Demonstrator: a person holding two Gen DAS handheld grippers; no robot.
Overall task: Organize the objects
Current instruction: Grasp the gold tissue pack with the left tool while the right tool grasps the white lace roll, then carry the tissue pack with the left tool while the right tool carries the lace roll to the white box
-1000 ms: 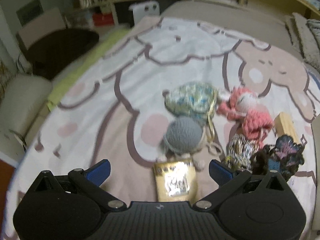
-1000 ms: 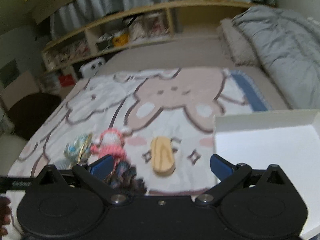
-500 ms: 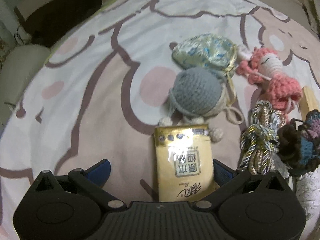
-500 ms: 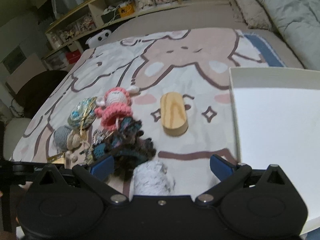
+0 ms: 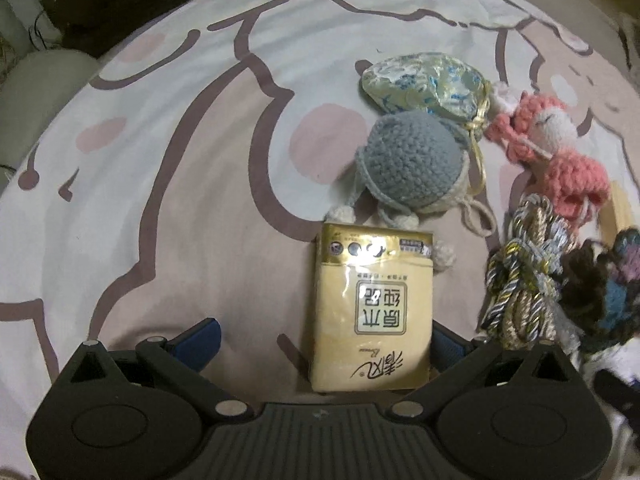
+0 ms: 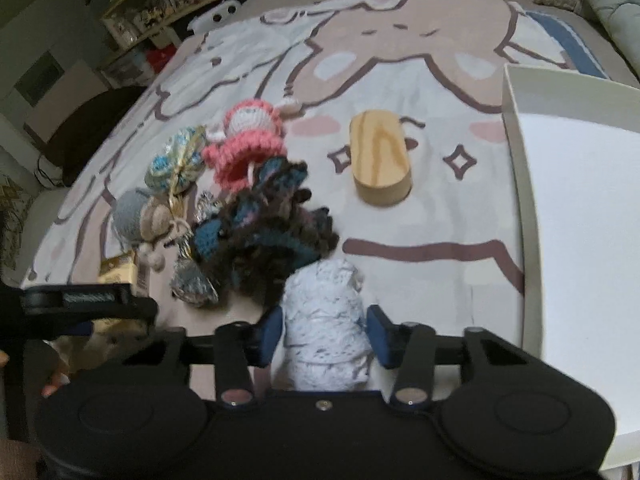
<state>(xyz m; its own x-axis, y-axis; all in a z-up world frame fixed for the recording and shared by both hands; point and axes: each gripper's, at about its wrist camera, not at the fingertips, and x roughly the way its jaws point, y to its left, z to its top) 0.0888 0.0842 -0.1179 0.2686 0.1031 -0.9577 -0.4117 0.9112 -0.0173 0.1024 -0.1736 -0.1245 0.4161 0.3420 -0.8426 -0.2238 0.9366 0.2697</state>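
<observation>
A gold tissue pack lies on the cartoon blanket between the fingers of my left gripper, which is open; the pack sits close to the right finger and far from the left one. My right gripper is closing on a white lace bundle, and both pads rest against its sides. Beside it lie a dark crochet piece, a cord bundle, a pink crochet doll, a grey crochet toy and a brocade pouch.
A white box stands at the right edge of the blanket. A wooden oval block lies between the box and the toys. Shelves and a dark chair stand beyond the bed. A grey duvet is at the far right.
Both grippers have come down toward the blanket. The right jaws went from wide open to closed around the white lace bundle. The gold pack now lies between the left fingers.
</observation>
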